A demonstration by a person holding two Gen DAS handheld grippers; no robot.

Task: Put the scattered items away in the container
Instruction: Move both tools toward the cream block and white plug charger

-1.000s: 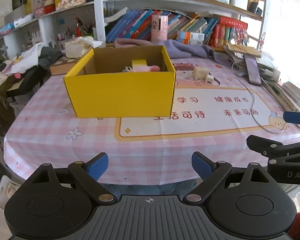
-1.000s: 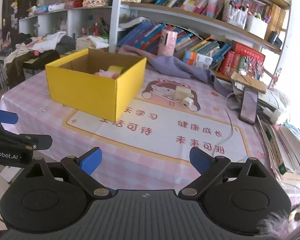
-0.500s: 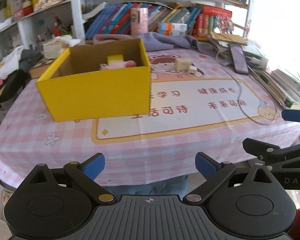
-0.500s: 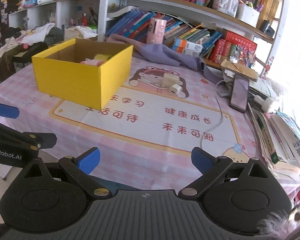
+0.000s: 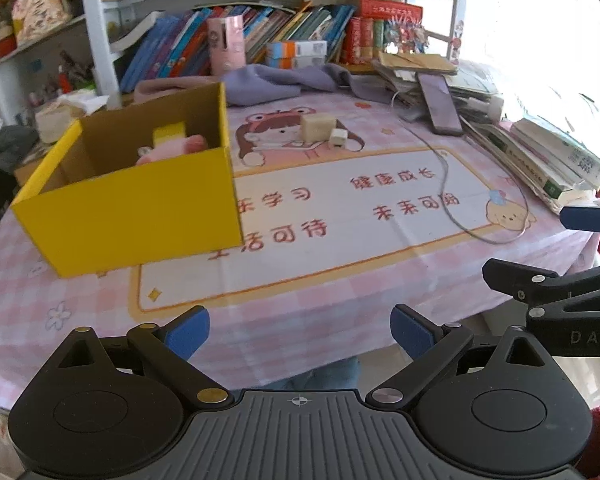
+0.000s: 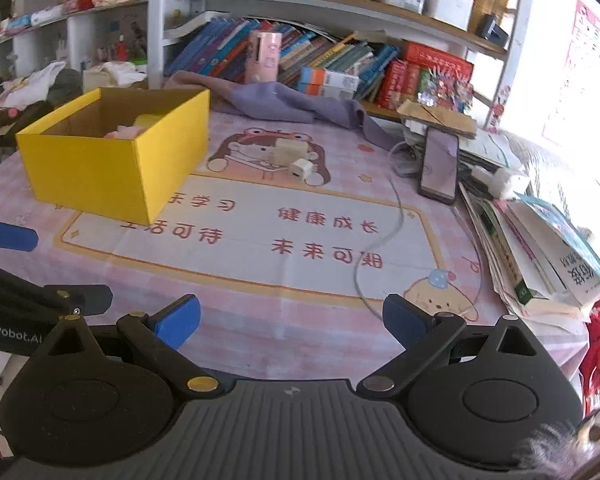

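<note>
Spread and empty, both the left gripper (image 5: 299,330) and right gripper (image 6: 291,317) hang near the table's edge, free to reach the far cream block (image 5: 318,127) beside the yellow box (image 5: 140,212).

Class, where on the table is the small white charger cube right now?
In both wrist views the small white charger cube sits on the cartoon girl print, touching the larger cream block, right of the yellow cardboard box.

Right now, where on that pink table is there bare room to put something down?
The printed mat in front of the yellow cardboard box lies bare up to the thin grey cable. The near pink checked edge is bare too. It is crowded on the right: black phone, stacked books.
</note>
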